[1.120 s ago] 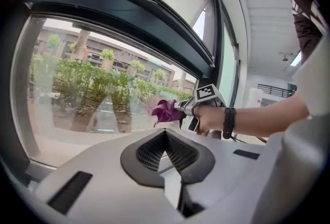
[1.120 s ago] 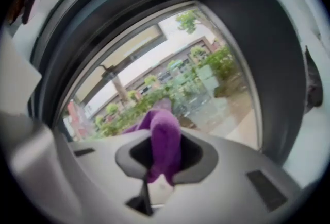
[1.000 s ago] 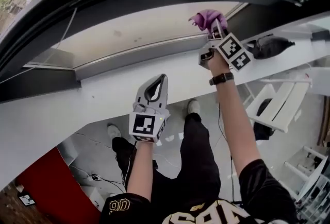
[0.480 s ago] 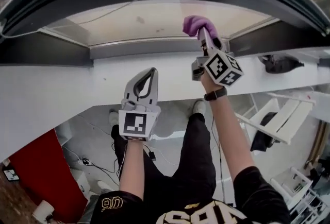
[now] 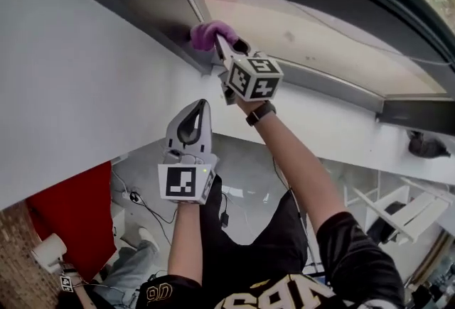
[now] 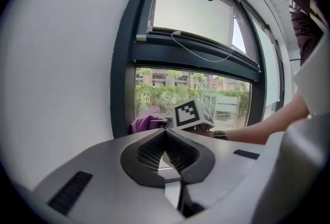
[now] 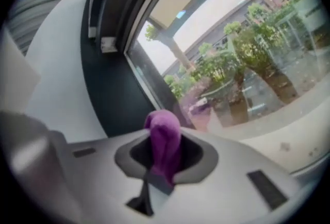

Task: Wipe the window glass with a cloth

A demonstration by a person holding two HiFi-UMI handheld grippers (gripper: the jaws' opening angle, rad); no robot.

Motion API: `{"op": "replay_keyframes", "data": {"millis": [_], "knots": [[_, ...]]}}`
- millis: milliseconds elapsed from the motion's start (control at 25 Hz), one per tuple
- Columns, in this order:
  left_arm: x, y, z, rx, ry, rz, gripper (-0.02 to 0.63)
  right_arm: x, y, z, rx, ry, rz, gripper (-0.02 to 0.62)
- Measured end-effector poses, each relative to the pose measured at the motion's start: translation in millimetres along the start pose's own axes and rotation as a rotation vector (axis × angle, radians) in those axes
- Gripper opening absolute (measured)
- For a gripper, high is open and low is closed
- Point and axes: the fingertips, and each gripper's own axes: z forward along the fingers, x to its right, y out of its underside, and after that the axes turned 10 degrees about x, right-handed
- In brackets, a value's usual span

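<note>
Beyond the clear window glass (image 7: 247, 73) stood trees and buildings. The right gripper (image 5: 224, 46) pinched a bunched purple cloth (image 7: 165, 138) at the pane's edge, just beside the dark window frame (image 7: 116, 89). The left gripper (image 5: 201, 107), jaws pressed together and empty, hung lower by the white wall (image 5: 85, 73).

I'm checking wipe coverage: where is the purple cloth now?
Head view, upper centre: the purple cloth is clamped in the right claw at the left edge of the window glass, beside the dark frame.
</note>
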Motion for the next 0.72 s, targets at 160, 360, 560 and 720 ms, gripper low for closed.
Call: {"op": "replay_keyframes", "data": {"millis": [160, 360, 560, 720], "knots": [[-3, 7, -8, -0.022, 0.003, 0.015, 0.011, 2, 14, 35, -0.012, 0.057, 0.044, 0.080], [32, 23, 8, -0.037, 0.062, -0.032, 0.012, 65, -19, -24, 0.042, 0.165, 0.093, 0.080], [139, 41, 57, -0.020, 0.219, -0.043, 0.012, 180, -89, -152, 0.133, 0.316, 0.097, 0.080], [250, 45, 89, -0.004, 0.345, -0.084, 0.012, 283, -147, -270, 0.215, 0.472, 0.157, 0.080]]}}
